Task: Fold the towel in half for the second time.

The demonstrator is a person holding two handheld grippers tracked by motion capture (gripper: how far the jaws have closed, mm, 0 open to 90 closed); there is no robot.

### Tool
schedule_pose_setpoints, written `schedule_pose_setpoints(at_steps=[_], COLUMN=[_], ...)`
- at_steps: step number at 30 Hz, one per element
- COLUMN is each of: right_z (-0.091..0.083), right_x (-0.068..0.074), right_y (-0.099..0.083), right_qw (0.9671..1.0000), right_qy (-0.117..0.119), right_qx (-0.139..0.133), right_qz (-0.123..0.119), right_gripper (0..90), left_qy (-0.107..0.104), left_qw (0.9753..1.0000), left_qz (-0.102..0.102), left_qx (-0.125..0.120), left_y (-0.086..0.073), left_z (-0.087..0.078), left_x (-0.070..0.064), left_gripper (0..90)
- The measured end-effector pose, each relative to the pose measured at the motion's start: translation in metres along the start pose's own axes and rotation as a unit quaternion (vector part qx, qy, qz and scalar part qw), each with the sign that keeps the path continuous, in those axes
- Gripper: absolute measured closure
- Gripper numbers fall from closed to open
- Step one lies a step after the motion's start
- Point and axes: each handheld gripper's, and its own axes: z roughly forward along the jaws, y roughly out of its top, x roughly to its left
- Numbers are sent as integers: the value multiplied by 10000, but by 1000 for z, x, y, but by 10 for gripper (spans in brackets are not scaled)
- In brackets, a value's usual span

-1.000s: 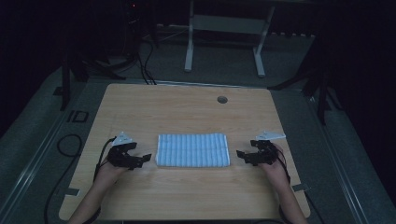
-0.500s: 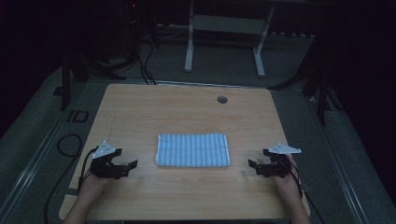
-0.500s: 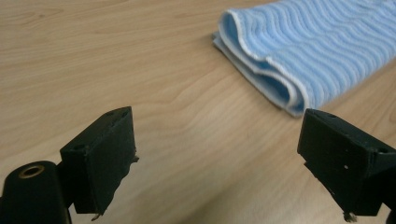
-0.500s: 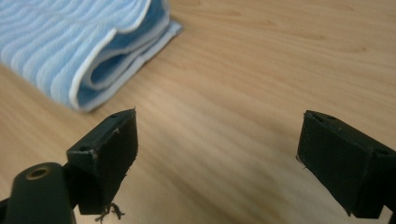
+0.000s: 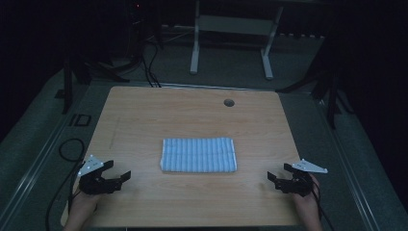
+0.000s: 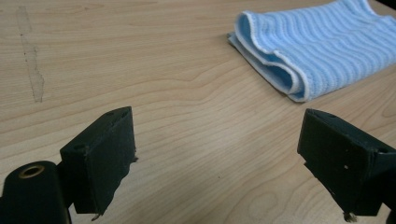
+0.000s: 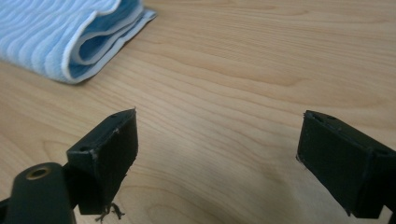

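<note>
A blue striped towel (image 5: 198, 155) lies folded flat near the middle of the wooden bench (image 5: 144, 115), its long sides running across the bench and its edges squared up, which reads as a fold already finished rather than one in progress. The left gripper (image 5: 115, 177) rests low over the near left corner of the bench, well apart from the towel, with its fingers (image 6: 100, 156) spread wide and nothing between them; in the left gripper view the towel's layered, white-trimmed end (image 6: 275, 70) sits up and to the right, clear of the jaws. The right gripper (image 5: 279, 177) mirrors it at the near right corner, its fingers (image 7: 105, 154) likewise wide apart and empty, with the towel's other end (image 7: 88, 46) off to the upper left in the right gripper view. Holding both tools out to the sides like this keeps them from snagging the cloth and leaves the neat stack undisturbed. A small round hole (image 5: 229, 102) sits in the bench near its far edge.
</note>
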Motion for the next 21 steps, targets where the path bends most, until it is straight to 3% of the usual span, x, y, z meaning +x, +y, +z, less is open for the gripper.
schedule_pose_setpoints(at_steps=[8,16,21], right_z=[0,-2,-1], right_x=[4,2,2], right_y=[-6,-7,-7], right_qw=[9997,9995,9995], right_qy=[-222,-260,-267], right_qx=[-73,-173,-155], right_qz=[-80,-42,-47], right_gripper=[121,122,122], left_qy=[65,84,45], left_qw=[9996,9997,9997], left_qz=[-104,183,182], left_qx=[-262,-108,-125], left_y=[-5,-7,-7], left_z=[-4,2,1], left_x=[-3,-11,-12], left_gripper=[121,120,120])
